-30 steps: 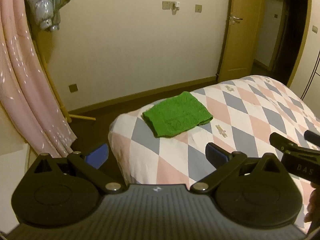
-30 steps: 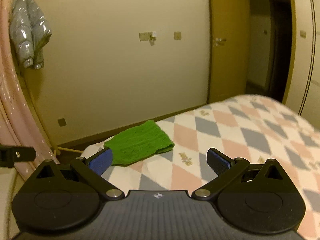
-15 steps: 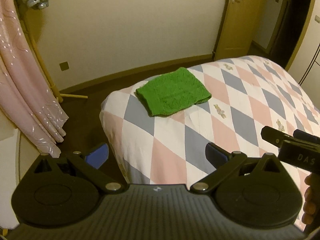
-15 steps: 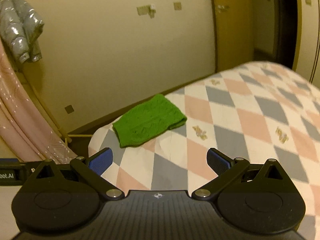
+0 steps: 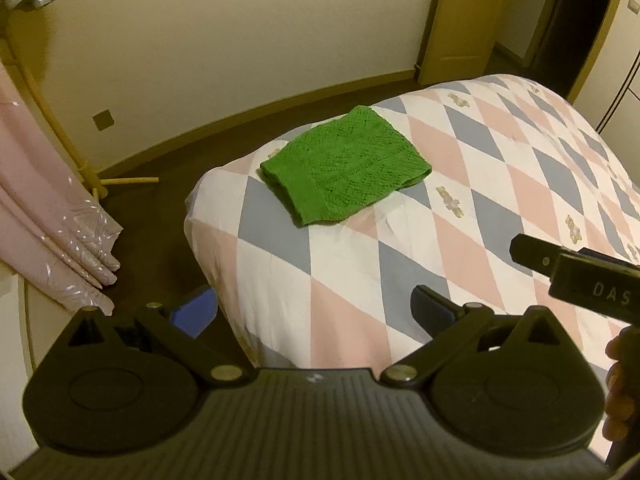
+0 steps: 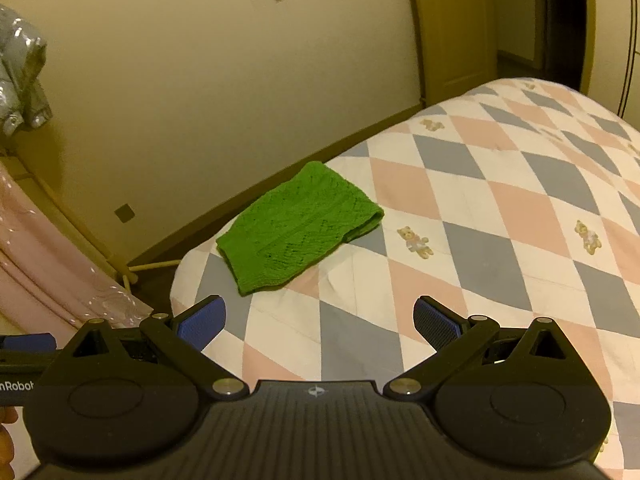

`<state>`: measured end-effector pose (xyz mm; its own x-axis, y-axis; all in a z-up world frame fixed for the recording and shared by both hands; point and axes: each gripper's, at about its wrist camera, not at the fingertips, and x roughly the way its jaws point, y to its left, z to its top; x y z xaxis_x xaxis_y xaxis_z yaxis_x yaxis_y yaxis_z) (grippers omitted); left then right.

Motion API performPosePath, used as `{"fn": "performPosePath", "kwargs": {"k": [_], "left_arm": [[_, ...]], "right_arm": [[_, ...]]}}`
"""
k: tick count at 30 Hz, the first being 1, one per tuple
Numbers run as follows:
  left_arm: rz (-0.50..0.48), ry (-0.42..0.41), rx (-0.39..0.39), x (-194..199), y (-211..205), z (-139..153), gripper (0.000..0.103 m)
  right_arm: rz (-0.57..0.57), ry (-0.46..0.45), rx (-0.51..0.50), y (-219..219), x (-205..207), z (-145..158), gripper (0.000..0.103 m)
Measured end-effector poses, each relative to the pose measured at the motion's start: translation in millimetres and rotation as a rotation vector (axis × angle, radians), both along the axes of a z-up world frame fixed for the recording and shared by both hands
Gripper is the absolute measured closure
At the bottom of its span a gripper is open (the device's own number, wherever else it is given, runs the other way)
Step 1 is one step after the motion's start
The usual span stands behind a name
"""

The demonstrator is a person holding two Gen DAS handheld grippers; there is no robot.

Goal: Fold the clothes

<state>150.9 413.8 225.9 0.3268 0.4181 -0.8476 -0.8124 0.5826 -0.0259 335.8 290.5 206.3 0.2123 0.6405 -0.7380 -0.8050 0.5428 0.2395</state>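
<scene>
Green knit (image 5: 346, 166), folded, is lying near the bed's (image 5: 500, 184) corner. Left gripper (image 5: 314, 312) and right gripper (image 6: 320, 322) are hovering wide open, holding nothing, well short of it. Grey jacket (image 6: 22, 84) is hanging cropped at frame edge; pink curtain (image 5: 48, 216) is trailing onto dark floor.

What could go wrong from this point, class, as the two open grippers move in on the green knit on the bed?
1. The green knit lies near the corner of the bed; a tug could slide it onto the floor.
2. Open jaws may pinch the quilt along with the knit.
3. The left gripper and right gripper are close together and could collide.
</scene>
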Motion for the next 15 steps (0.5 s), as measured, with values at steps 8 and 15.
{"fn": "performPosePath", "kwargs": {"k": [8, 15], "left_arm": [[-0.039, 0.025, -0.056, 25.4, 41.4, -17.8, 0.001], [-0.069, 0.047, -0.088, 47.1, 67.6, -32.0, 0.001]], "right_arm": [[-0.039, 0.028, -0.061, 32.1, 13.8, -16.1, 0.0], [-0.061, 0.052, -0.103, 54.0, 29.2, -28.5, 0.0]]}}
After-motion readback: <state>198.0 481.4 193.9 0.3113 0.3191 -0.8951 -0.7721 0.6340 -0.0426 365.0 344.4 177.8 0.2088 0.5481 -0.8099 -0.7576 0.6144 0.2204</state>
